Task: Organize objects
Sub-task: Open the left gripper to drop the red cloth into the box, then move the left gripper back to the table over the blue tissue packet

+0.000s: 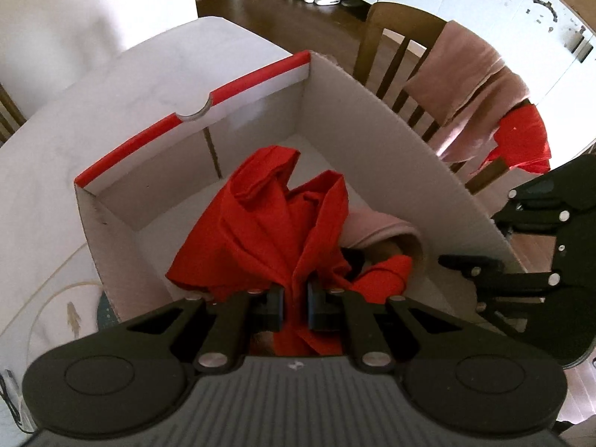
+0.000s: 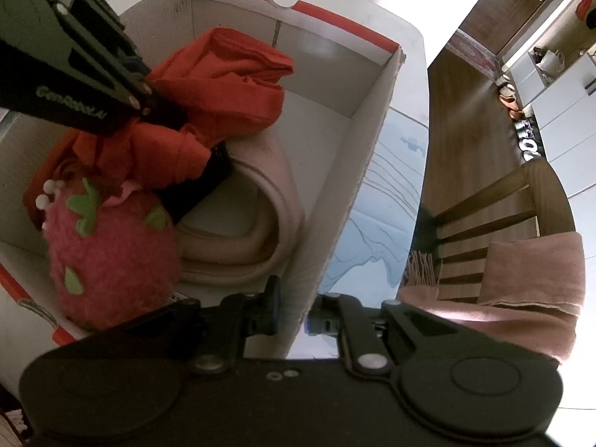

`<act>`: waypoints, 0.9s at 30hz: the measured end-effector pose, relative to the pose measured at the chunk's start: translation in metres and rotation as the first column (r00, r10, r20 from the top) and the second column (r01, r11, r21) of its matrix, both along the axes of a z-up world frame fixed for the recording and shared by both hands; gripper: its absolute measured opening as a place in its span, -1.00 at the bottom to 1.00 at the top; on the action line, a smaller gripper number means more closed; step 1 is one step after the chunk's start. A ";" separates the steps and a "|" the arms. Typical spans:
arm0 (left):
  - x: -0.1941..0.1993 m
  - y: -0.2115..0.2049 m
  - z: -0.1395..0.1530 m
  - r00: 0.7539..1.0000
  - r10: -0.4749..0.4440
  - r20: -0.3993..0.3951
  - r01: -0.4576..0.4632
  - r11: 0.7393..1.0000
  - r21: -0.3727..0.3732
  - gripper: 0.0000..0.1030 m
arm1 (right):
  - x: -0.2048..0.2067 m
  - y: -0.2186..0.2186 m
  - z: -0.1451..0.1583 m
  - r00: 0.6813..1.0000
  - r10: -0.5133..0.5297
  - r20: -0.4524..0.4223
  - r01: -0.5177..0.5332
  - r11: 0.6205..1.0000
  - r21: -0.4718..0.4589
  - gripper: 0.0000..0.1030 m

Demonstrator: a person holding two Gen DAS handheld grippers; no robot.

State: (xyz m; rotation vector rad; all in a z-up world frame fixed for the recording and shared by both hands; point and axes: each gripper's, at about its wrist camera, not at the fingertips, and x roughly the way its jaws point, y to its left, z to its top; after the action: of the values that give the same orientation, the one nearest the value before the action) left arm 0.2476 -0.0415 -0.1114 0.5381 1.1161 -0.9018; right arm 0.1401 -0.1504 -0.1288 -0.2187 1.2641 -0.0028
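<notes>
Left gripper (image 1: 294,307) clamped on red cloth (image 1: 260,223), which hangs straight ahead of it into the cardboard box (image 1: 391,141), lower centre of frame; cloth's long axis runs up-frame toward box's far wall. Right gripper (image 2: 292,313) pinches box's side wall, bottom centre. Pink roll (image 2: 260,223) & strawberry plush (image 2: 111,253) lie beside cloth.

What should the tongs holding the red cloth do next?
Probably lower a little more, then open. The left tongs are shut on the red cloth, which hangs inside the cardboard box above the rolled pink cloth, so letting go should drop it in.
</notes>
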 end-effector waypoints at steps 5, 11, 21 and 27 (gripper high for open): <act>0.000 0.004 0.000 1.000 0.016 0.019 -0.016 1.000 -0.002 -0.57 | 0.001 0.001 0.001 1.000 0.002 -0.004 -0.002 1.000 -0.003 -0.81; -0.005 0.017 0.011 0.999 0.037 0.039 -0.036 0.999 -0.034 0.28 | 0.001 0.002 0.002 1.000 0.000 -0.008 0.000 1.000 -0.007 -0.81; -0.018 0.057 0.046 0.996 0.067 0.064 -0.058 0.989 -0.133 0.28 | 0.003 0.003 0.008 1.000 -0.007 -0.006 0.007 1.000 -0.015 -0.80; -0.031 0.086 0.064 0.991 0.102 0.086 -0.084 0.978 -0.189 0.28 | 0.001 0.004 0.020 1.000 -0.010 0.012 0.010 1.000 -0.026 -0.80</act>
State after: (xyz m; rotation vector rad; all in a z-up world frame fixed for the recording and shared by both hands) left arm 0.2171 0.0445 -0.0470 0.3692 0.9520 -0.8784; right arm 0.1414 -0.1465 -0.1087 -0.2351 1.2541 -0.0293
